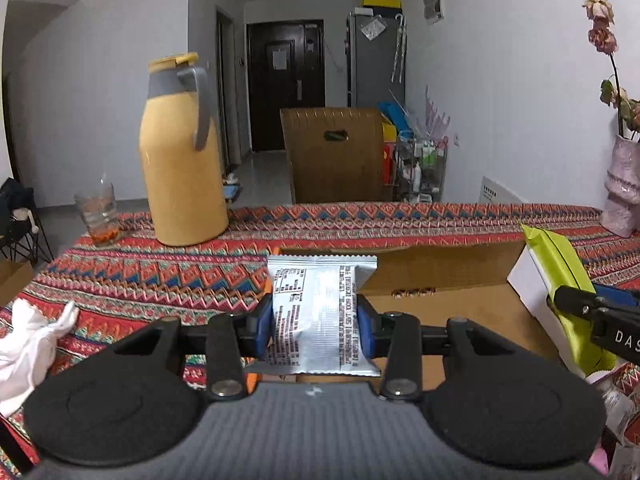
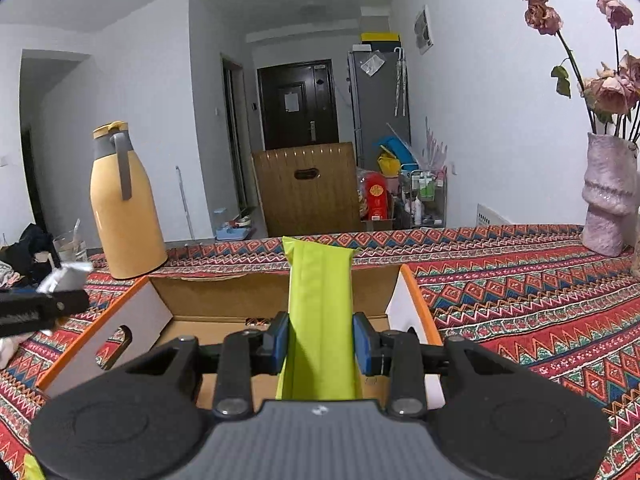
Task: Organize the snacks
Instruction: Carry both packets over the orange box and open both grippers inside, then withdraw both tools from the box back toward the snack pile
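My left gripper point(image 1: 318, 330) is shut on a silver snack packet point(image 1: 322, 312) with printed text, held upright above the left part of an open cardboard box point(image 1: 440, 276). My right gripper point(image 2: 320, 342) is shut on a lime-green snack packet point(image 2: 320, 304), held upright over the same box point(image 2: 208, 292). In the left wrist view the green packet point(image 1: 560, 272) and the right gripper's finger show at the right edge. In the right wrist view the silver packet point(image 2: 66, 274) and the left gripper's finger show at the left edge.
The table has a patterned red cloth point(image 2: 520, 288). A yellow thermos jug point(image 1: 180, 152) and a glass point(image 1: 98, 212) stand at the far left. A pink vase with dried roses point(image 2: 608, 196) stands at the far right. White cloth point(image 1: 28, 344) lies at the left; more packets point(image 1: 620, 400) at the lower right.
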A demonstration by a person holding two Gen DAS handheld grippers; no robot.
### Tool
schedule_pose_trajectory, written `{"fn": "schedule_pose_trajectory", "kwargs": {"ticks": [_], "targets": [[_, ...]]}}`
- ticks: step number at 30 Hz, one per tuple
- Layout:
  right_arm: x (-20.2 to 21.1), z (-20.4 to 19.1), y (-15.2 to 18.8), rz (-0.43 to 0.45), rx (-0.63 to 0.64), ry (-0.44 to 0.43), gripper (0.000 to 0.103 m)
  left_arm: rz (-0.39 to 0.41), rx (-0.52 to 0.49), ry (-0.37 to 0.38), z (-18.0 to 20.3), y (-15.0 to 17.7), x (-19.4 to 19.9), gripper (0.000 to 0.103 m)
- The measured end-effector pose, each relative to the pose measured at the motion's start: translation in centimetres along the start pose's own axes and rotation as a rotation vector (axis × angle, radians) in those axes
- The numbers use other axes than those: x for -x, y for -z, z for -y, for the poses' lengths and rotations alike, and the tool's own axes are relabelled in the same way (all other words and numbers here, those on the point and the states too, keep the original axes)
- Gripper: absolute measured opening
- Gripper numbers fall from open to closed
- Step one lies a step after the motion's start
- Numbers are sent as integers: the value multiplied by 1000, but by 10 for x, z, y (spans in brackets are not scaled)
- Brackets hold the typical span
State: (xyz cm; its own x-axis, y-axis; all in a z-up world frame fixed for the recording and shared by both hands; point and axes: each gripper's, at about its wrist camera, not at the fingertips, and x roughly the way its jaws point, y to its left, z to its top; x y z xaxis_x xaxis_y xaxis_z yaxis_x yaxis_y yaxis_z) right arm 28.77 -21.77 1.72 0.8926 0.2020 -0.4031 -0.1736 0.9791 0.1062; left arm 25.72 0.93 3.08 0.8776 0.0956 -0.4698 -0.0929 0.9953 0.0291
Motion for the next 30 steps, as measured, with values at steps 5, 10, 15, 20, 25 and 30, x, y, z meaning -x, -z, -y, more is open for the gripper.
{"fn": "schedule_pose_trajectory", "kwargs": {"ticks": [5,10,15,20,25,30], "targets": [[-9,-5,4,-38,14,8,33,2,5,18,-1,5,-1,48],[-7,-3,8,-38,6,8,43,70,35,8,-5,7,11,103],[4,-2,7,4,-12,7,103,81,51,27,-5,4,17,103],[6,-1,4,15,-20,10,103,87,59,24,-8,2,19,103],[13,0,-1,36,-17,13,103,108,73,11,-10,-3,27,103],[31,1,-10,84,-18,22,103,138,80,3,-12,-11,43,103]]}}
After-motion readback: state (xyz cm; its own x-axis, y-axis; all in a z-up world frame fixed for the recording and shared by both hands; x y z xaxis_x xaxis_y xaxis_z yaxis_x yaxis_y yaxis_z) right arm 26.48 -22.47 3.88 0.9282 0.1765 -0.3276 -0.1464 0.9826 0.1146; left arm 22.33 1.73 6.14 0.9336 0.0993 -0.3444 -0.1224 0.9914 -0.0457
